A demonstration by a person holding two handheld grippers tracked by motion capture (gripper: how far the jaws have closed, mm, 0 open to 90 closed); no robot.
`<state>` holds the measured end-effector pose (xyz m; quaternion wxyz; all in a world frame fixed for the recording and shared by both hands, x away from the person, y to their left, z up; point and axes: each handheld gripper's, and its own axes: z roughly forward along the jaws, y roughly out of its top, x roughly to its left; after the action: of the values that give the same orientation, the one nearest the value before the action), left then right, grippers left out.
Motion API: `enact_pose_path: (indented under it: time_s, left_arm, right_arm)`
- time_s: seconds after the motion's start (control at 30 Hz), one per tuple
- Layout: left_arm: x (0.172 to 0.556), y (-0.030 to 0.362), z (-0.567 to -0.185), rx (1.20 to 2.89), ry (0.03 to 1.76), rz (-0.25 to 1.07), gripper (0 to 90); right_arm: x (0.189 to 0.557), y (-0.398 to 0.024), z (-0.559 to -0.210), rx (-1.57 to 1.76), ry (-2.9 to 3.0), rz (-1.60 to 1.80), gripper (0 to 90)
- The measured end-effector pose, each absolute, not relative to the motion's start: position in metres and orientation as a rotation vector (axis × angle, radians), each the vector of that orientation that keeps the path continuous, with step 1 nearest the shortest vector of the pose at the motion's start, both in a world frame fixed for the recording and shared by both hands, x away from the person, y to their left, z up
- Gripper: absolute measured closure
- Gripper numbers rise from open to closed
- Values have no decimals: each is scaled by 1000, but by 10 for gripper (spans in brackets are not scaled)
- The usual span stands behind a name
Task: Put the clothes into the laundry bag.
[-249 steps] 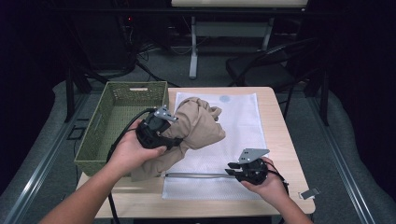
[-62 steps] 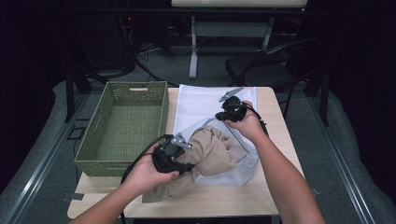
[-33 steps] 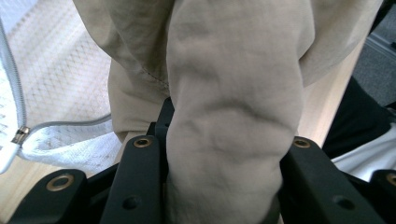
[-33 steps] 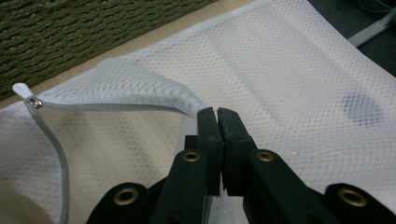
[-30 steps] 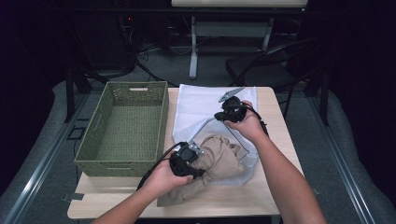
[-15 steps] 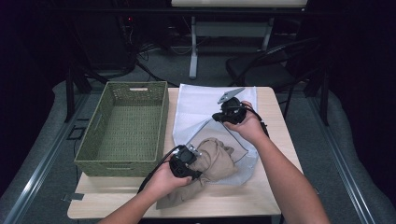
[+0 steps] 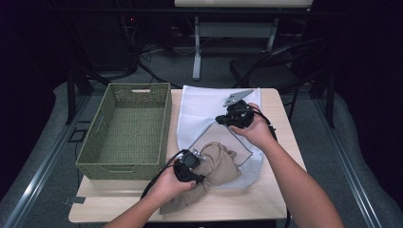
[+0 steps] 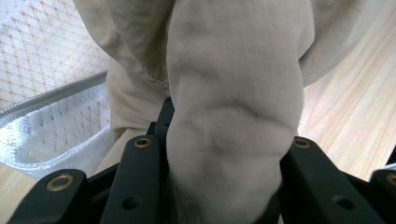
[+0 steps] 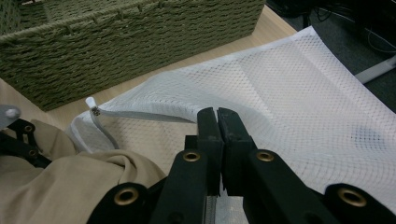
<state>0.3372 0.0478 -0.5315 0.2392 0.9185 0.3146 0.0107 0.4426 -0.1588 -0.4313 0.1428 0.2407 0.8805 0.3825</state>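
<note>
Since the earlier frames the left claw (image 7: 194, 164) has carried the bunched beige cloth (image 7: 219, 166) down from beside the basket toward the near edge of the tabletop (image 7: 275, 199) and into the mouth of the white mesh bag (image 7: 204, 107), while the right claw (image 7: 223, 118) has crossed from the near right corner to the far side. The left claw is clenched on a thick fold of the cloth (image 8: 233, 121), which bulges out between its jaws. The right claw (image 9: 217, 122) is clamped on the bag's upper edge, jaws pressed together, lifting that edge above the cloth. The cloth lies partly inside the bag's opening, its near end trailing out on the wood. The green woven basket (image 7: 95, 142) stands just left of the bag.
</note>
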Motion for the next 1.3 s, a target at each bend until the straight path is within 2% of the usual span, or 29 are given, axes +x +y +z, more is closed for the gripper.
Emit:
enact_pose_path:
  time_s: [0.7,1.3]
  left_arm:
    - [350,52,-523,2455,926,46,637]
    - [370,43,-518,2424,1000,70,637]
  right_arm:
    - [424,-151,-420,676,2575,1084,891]
    - [426,-142,-413,678,2667,996,891]
